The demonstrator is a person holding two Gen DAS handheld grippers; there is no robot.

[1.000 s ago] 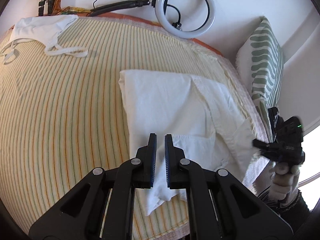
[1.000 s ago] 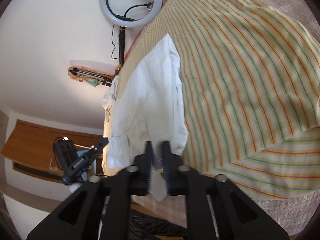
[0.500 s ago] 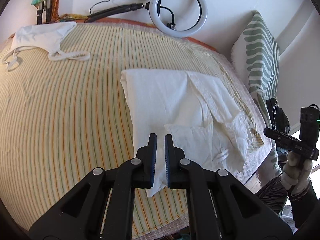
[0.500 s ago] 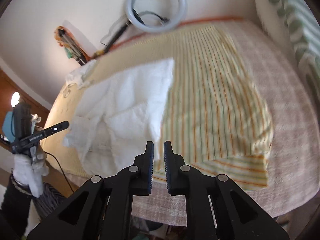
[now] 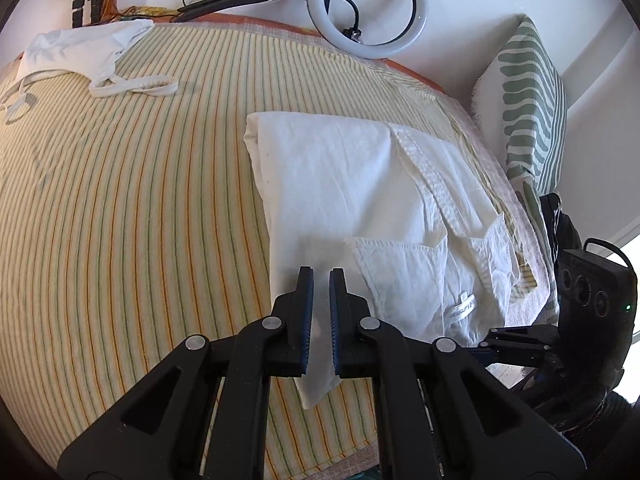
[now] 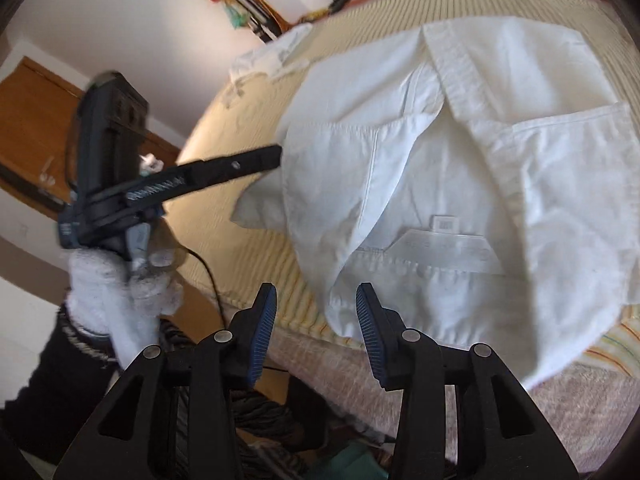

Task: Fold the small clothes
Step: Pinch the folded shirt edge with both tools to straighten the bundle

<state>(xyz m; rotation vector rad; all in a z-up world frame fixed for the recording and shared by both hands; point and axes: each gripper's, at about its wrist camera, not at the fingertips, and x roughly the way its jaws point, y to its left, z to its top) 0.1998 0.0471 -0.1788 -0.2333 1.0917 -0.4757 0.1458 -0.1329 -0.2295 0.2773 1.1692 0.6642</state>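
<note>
1. Striped bed cover point(image 5: 132, 208) carries the white shirt point(image 5: 360, 200), partly folded, near its front edge; a second white garment point(image 5: 84, 48) lies well apart, near the wall.
2. Left gripper point(image 5: 321, 276) – jaws closed, pinching a fold of the shirt.
3. Right gripper point(image 6: 316, 296) – jaws opening, with no cloth pressed between them, just before the shirt's hem.

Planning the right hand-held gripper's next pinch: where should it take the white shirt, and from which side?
Take the white shirt at its near bottom hem, which overhangs the edge of the striped bedspread. Come in from that edge, fingers straddling the hem. The right hand-held gripper already faces it, jaws opening with nothing between them.
</note>
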